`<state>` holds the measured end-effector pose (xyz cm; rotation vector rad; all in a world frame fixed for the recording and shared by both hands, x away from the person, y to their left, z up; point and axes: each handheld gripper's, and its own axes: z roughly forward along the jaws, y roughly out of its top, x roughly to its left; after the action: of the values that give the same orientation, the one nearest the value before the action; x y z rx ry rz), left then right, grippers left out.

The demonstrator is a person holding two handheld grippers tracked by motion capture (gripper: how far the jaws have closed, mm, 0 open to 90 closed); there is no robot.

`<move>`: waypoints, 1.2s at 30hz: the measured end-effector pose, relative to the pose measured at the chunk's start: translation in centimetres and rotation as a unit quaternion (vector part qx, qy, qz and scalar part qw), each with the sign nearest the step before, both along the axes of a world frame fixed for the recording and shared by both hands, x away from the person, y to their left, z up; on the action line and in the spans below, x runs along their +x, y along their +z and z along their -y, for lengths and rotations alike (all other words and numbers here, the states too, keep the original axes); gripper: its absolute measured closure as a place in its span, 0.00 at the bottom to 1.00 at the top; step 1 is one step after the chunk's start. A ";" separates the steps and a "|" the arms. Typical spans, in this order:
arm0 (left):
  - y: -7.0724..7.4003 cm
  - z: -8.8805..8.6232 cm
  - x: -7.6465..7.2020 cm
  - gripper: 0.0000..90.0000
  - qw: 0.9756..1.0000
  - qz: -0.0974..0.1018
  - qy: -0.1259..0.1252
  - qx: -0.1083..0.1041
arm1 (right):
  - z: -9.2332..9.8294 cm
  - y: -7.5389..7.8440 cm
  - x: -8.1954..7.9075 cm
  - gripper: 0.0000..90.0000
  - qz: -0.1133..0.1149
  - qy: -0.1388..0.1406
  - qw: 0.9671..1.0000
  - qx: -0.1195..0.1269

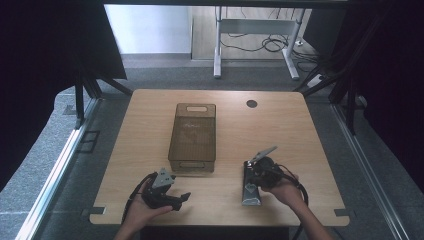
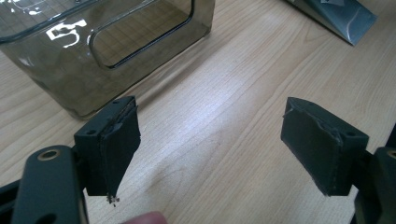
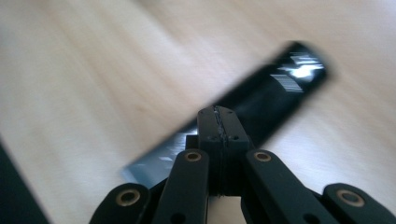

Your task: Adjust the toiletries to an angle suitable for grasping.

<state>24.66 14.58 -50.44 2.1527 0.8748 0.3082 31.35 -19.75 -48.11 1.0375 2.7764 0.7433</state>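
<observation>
A dark, shiny flat pouch (image 1: 251,190) lies lengthwise near the table's front right. In the blurred right gripper view the pouch (image 3: 280,88) runs slantwise behind the jaw tips. My right gripper (image 3: 217,112) has its jaws pressed together and appears to pinch the pouch's long edge. From above, the right gripper (image 1: 252,176) sits over the pouch's far end. My left gripper (image 1: 181,200) rests at the front left, open, with bare wood between its pads (image 2: 210,149). The pouch's corner (image 2: 336,16) peeks in beyond the left jaws.
A smoky see-through bin (image 1: 192,137) with cut-out handles stands in the middle of the wooden table (image 1: 150,125), just beyond the left gripper; its near wall (image 2: 70,70) is close. A round cable hole (image 1: 251,104) is at the back. A table frame stands on the floor behind.
</observation>
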 end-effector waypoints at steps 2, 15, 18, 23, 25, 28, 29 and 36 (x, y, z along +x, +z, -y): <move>0.0 0.0 0.0 0.22 1.000 0.000 0.000 0.001 | -1.0 -0.7 -0.7 1.00 -0.003 0.018 1.000 -0.007; 0.0 -0.2 0.1 0.22 1.000 -0.001 0.004 -0.001 | -2.4 -2.2 -1.8 1.00 -0.014 0.036 0.999 -0.029; 0.0 -0.2 0.1 0.22 1.000 -0.001 0.004 0.000 | -1.8 -2.3 -1.8 1.00 -0.014 0.030 0.999 -0.032; -0.1 -0.1 0.0 0.22 1.000 -0.002 0.002 0.003 | -0.5 -2.0 -1.6 1.00 -0.012 0.009 0.999 -0.030; 0.0 -0.2 0.1 0.22 1.000 -0.002 0.003 0.002 | 0.0 -2.1 -1.5 1.00 -0.012 0.002 0.999 -0.029; 0.0 -0.4 0.1 0.22 1.000 -0.001 0.006 0.000 | 0.4 -2.0 -1.6 0.95 -0.008 0.001 1.000 -0.023; 0.0 -0.4 0.2 0.22 1.000 -0.001 0.006 0.000 | 0.4 -2.0 -1.6 0.95 -0.008 0.001 1.000 -0.023; 0.5 -0.7 -0.1 0.22 1.000 0.007 0.009 -0.003 | -0.2 0.9 -1.2 0.58 0.005 0.009 0.999 -0.030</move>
<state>24.58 15.25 -49.94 2.1361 0.8871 0.3293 30.13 -19.55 -47.23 0.9956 2.7847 0.6607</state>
